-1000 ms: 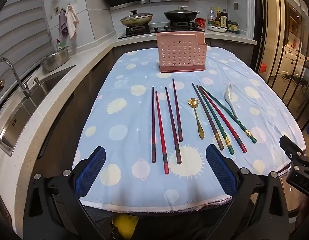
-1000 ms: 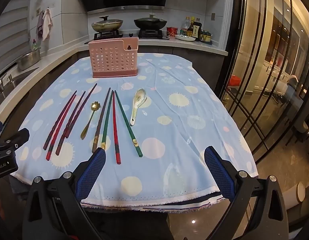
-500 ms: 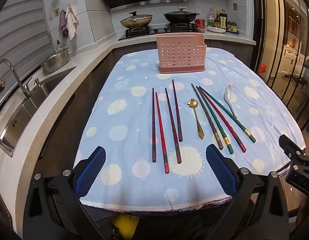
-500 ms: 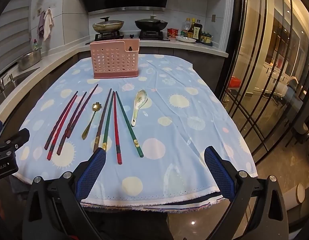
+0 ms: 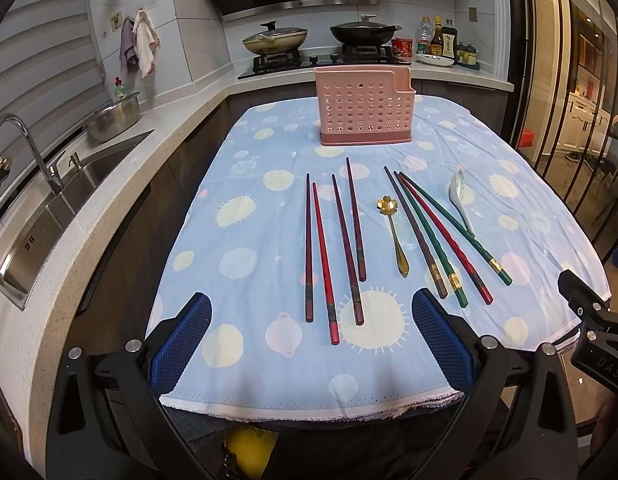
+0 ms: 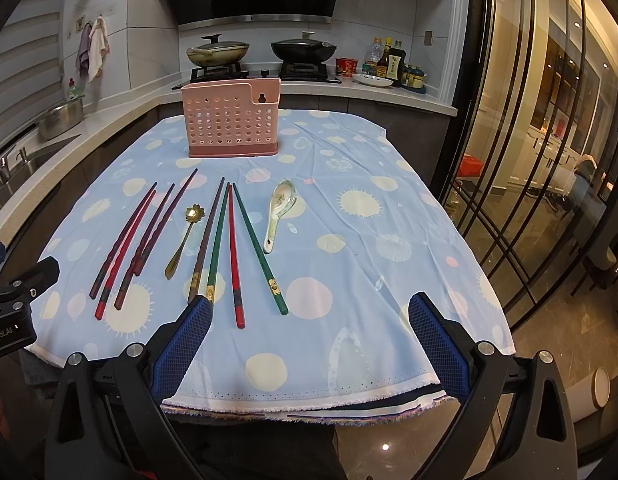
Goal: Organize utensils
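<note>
A pink perforated utensil holder [image 5: 364, 112] [image 6: 231, 119] stands upright at the far end of the table. Several dark red chopsticks [image 5: 333, 240] [image 6: 137, 236] lie on the left. A gold flower spoon [image 5: 393, 236] [image 6: 184, 236] lies in the middle. Brown, green and red chopsticks [image 5: 441, 236] [image 6: 233, 248] lie to its right, then a white ceramic spoon [image 5: 461, 200] [image 6: 279, 210]. My left gripper [image 5: 311, 344] is open and empty above the table's near edge, short of the red chopsticks. My right gripper [image 6: 309, 344] is open and empty at the near edge.
A blue cloth with pale dots [image 5: 249, 240] [image 6: 369, 240] covers the table. A counter with a sink [image 5: 49, 216] and faucet runs along the left. A stove with two pans [image 5: 321, 40] is behind the holder. Glass doors [image 6: 549, 140] stand to the right.
Both grippers have edged slightly forward toward the table. The utensils have not moved.
</note>
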